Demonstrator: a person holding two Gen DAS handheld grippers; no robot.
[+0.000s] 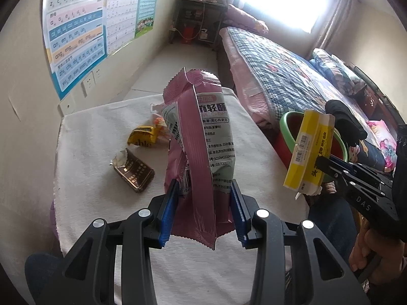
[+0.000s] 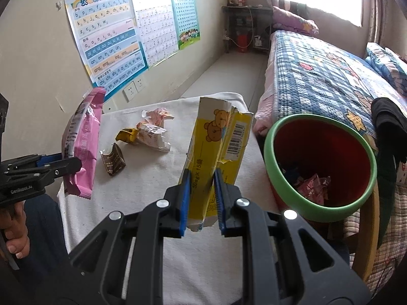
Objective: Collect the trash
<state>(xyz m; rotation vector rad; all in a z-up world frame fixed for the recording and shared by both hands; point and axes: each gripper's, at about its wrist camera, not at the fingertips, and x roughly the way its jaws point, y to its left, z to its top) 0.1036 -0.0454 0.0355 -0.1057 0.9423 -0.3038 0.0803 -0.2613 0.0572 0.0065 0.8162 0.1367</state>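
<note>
Left wrist view: left gripper (image 1: 203,208) clamps the lower part of a pink snack bag (image 1: 201,139), jaws part-way apart with the blue pads pressed on the bag's sides. Bag stands upright, lifted above the table (image 1: 101,203), which has a white cloth over it. On the cloth toward the far left corner lie a brown wrapper (image 1: 133,171), a yellow wrapper (image 1: 141,137) and, touching it, a crumpled orange-white wrapper (image 1: 160,124) partly hidden behind the bag. Right gripper (image 1: 323,164) enters from the right edge, holding a torn yellow box (image 1: 309,150) in front of a green-rimmed bin (image 1: 286,122). A hand (image 1: 366,251) grips its handle.

Right wrist view: right gripper (image 2: 202,198) is closed narrow on the bottom of the yellow box (image 2: 218,147), box upright and above the table's (image 2: 157,183) right edge. Bin (image 2: 320,162) sits just beside that edge, red inside, with crumpled pink paper (image 2: 314,185) at the bottom. Left gripper (image 2: 73,164) at the left edge holds the pink bag (image 2: 84,142). Brown wrapper (image 2: 113,161), yellow wrapper (image 2: 127,134) and crumpled wrapper (image 2: 152,134) lie mid-table.
</note>
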